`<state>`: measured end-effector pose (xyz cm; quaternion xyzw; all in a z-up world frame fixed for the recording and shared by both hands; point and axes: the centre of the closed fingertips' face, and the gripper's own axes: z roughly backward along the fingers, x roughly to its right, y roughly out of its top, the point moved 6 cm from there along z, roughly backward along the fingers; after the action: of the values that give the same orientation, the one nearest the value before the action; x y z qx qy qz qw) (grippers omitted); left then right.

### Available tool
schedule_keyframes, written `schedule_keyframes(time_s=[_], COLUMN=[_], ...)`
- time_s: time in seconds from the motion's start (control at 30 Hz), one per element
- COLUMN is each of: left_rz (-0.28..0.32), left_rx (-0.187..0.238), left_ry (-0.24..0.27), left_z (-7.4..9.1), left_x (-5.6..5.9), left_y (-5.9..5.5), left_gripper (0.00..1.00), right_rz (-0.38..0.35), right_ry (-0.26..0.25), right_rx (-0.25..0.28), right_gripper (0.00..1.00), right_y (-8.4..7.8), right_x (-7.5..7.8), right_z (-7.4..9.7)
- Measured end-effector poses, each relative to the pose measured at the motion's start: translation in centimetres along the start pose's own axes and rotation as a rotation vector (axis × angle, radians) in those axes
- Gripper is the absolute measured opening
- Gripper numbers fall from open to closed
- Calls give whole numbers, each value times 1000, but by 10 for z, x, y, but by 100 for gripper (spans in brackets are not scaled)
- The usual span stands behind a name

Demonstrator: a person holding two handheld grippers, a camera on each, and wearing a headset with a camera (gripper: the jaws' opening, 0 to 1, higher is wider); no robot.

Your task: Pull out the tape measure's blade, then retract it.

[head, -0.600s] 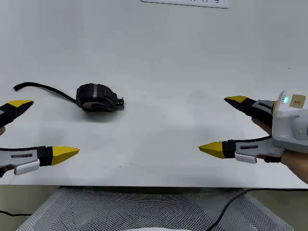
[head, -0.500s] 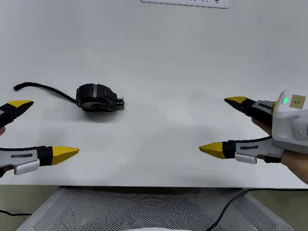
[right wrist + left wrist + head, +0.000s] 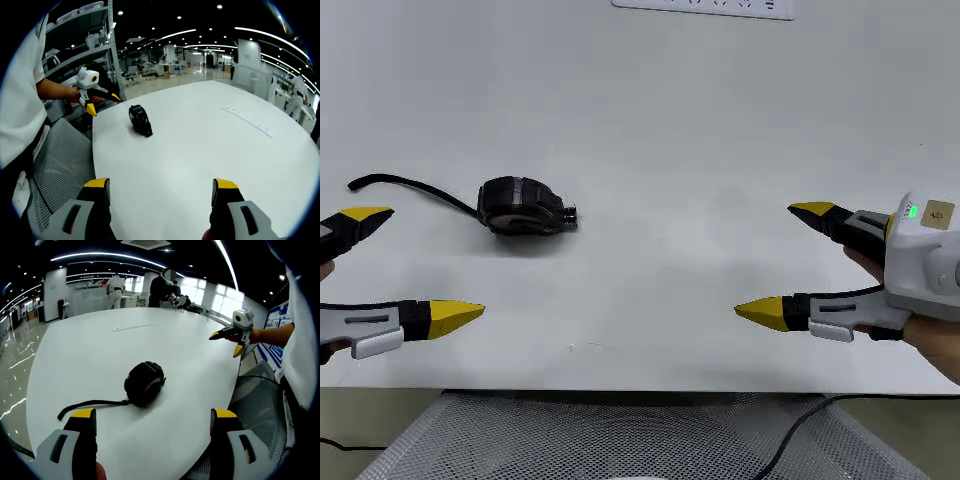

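Observation:
A black tape measure (image 3: pixel 522 204) lies on the white table (image 3: pixel 660 150), its black wrist strap (image 3: pixel 405 184) trailing to the left. The blade is wound inside the case. My left gripper (image 3: pixel 410 265) hovers open at the table's near left edge, short of the tape measure (image 3: pixel 145 382), jaws wide apart and holding nothing. My right gripper (image 3: pixel 785 262) hangs open at the near right, far from the tape measure (image 3: pixel 140 120). The left gripper view catches the right gripper (image 3: pixel 227 337), and the right gripper view catches the left gripper (image 3: pixel 100 97).
A white power strip (image 3: pixel 705 5) lies at the table's far edge. A grey mesh chair seat (image 3: pixel 620 435) sits below the table's near edge. Two people stand far off across the hall (image 3: pixel 162 287).

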<state>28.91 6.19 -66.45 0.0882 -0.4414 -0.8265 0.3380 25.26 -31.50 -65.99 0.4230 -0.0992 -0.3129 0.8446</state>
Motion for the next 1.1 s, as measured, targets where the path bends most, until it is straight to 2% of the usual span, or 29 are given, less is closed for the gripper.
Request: schedule_keyframes(time_s=[0.63, 1.1], left_rz=[-85, -180], left_rx=[-36, -73], left_ry=[-80, -156], left_z=[-30, -57], left_x=[-5, -15], left_y=[11, 27], left_gripper=[91, 89], right_rz=[41, 57], right_ry=[60, 99], right_rx=[-36, -51], right_gripper=[81, 80], right_y=[1, 2], right_x=[4, 9], right_z=[-26, -47])
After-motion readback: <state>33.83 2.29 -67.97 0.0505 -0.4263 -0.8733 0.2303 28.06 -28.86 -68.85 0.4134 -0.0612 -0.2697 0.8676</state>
